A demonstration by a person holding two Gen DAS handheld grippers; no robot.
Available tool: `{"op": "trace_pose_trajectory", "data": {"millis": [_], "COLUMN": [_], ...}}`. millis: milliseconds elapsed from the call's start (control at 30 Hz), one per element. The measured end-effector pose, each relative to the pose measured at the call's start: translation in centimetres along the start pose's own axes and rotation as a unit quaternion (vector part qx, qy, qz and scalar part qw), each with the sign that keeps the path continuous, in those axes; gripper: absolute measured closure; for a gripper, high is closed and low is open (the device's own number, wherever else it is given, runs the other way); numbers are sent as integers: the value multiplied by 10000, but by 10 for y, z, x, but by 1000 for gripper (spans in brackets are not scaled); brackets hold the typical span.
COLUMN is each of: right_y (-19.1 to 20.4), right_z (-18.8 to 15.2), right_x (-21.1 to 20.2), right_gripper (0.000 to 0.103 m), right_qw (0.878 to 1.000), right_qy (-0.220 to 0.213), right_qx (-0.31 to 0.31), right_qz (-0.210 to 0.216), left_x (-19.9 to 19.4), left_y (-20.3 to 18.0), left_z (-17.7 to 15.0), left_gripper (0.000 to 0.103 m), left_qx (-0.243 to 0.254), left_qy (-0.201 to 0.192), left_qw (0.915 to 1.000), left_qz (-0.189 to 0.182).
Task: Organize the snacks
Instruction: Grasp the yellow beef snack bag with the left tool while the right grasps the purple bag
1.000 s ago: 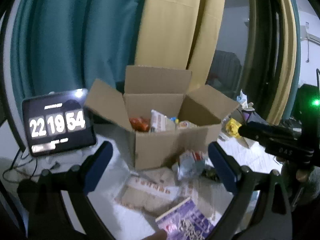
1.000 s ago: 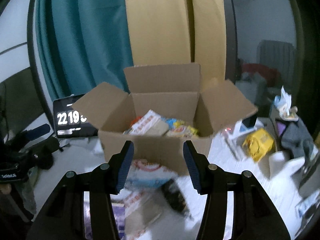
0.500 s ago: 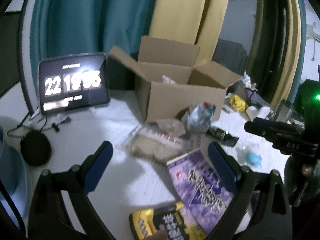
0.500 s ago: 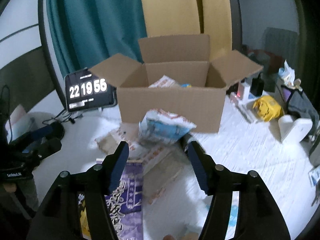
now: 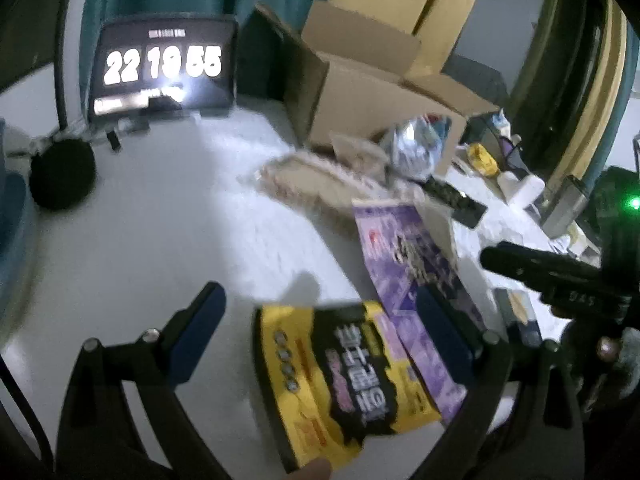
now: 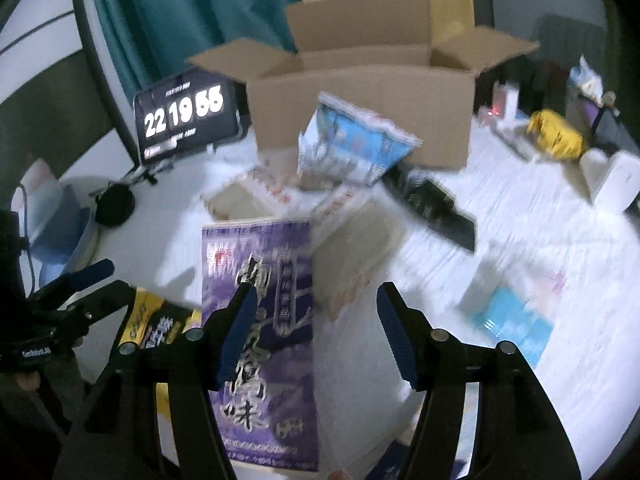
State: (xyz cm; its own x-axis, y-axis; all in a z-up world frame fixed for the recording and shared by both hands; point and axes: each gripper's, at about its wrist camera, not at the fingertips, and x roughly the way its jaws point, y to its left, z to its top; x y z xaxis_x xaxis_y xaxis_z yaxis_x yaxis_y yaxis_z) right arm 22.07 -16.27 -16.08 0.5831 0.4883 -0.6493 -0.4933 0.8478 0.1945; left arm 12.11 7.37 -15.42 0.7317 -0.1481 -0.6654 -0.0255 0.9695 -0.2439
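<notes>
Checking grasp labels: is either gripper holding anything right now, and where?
Nothing held. Left gripper is open above the yellow snack bag; right gripper is open over the purple bag.

A dark tablet screen (image 5: 164, 68) propped at the back of the tabletop shows large white digits reading 22 19 55, with small blurred lines above and below that cannot be read. The yellow and black snack bag (image 5: 344, 380) carries bold white Korean-looking characters, too blurred to make out. The purple snack bag (image 6: 260, 320) bears large Chinese brush characters running downward; the lowest one reads 味, the others are smeared. The beige packets (image 6: 268, 188) carry red lettering, also unreadable.
</notes>
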Motion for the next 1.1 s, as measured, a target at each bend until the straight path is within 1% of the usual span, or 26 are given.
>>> {"op": "trace_pose_trajectory", "data": {"millis": [33, 100, 133, 167, 300, 333, 367, 433, 600, 633, 700, 767, 800, 833, 867, 900, 933, 967, 1033, 1067, 1100], "right_y": [1, 3, 4, 5, 9, 10, 12, 18, 30, 31, 32, 32, 31, 29, 29, 28, 27, 27, 26, 25, 23], "right_z": [-4, -10, -13, -17, -27, -28, -30, -30, -31, -32, -33, -35, -35, -35, -36, -36, -36, -36, -36, -36, -35], "right_x": [3, 12, 15, 21, 37, 39, 42, 43, 47, 47, 47, 45, 45, 44, 43, 43, 42, 40, 36, 33, 30], "right_gripper": [37, 30, 24, 22, 22, 21, 19, 16, 16, 16, 23, 36, 39, 50, 53, 54, 58, 63, 67, 70, 71], "right_qw": [10000, 9995, 9993, 9987, 9966, 9963, 9959, 9962, 9969, 9971, 9972, 9972, 9972, 9971, 9970, 9970, 9970, 9972, 9975, 9976, 9978], "right_qy": [71, 236, 294, 394, 657, 690, 731, 705, 647, 628, 576, 535, 530, 528, 537, 543, 536, 517, 461, 429, 387], "right_qx": [21, 28, 12, -1, 32, 26, -8, -129, -366, -382, -467, -522, -522, -531, -536, -518, -504, -491, -462, -453, -435], "right_qz": [57, 196, 247, 335, 492, 515, 536, 495, 238, 202, 66, 9, 38, 100, 167, 202, 225, 245, 282, 292, 310], "left_x": [3, 8, 10, 13, 19, 19, 19, 21, 25, 25, 27, 29, 30, 33, 34, 35, 34, 33, 32, 32, 32], "left_y": [-2, -4, -4, -4, -5, -6, -7, -8, -21, -23, -29, -37, -40, -46, -49, -51, -50, -49, -49, -50, -50], "left_z": [-5, -13, -15, -19, -27, -28, -29, -29, -31, -32, -35, -38, -39, -42, -44, -46, -46, -44, -42, -41, -40], "left_gripper": [6, 6, 6, 6, 6, 6, 6, 6, 6, 6, 6, 7, 7, 7, 7, 9, 16, 19, 36, 41, 46], "left_qx": [19, 26, -1, -14, -20, 11, 34, 80, 333, 391, 582, 789, 882, 1088, 1198, 1271, 1282, 1278, 1239, 1262, 1265], "left_qy": [84, 229, 303, 385, 535, 500, 502, 507, 586, 582, 574, 585, 586, 580, 567, 530, 499, 466, 448, 438, 432], "left_qw": [10000, 9997, 9995, 9993, 9986, 9987, 9987, 9986, 9977, 9974, 9964, 9947, 9938, 9914, 9897, 9887, 9887, 9891, 9900, 9897, 9897], "left_qz": [-6, -16, -15, -8, 2, 21, 44, 85, 82, 138, 219, 291, 339, 447, 533, 586, 591, 564, 503, 506, 503]}}
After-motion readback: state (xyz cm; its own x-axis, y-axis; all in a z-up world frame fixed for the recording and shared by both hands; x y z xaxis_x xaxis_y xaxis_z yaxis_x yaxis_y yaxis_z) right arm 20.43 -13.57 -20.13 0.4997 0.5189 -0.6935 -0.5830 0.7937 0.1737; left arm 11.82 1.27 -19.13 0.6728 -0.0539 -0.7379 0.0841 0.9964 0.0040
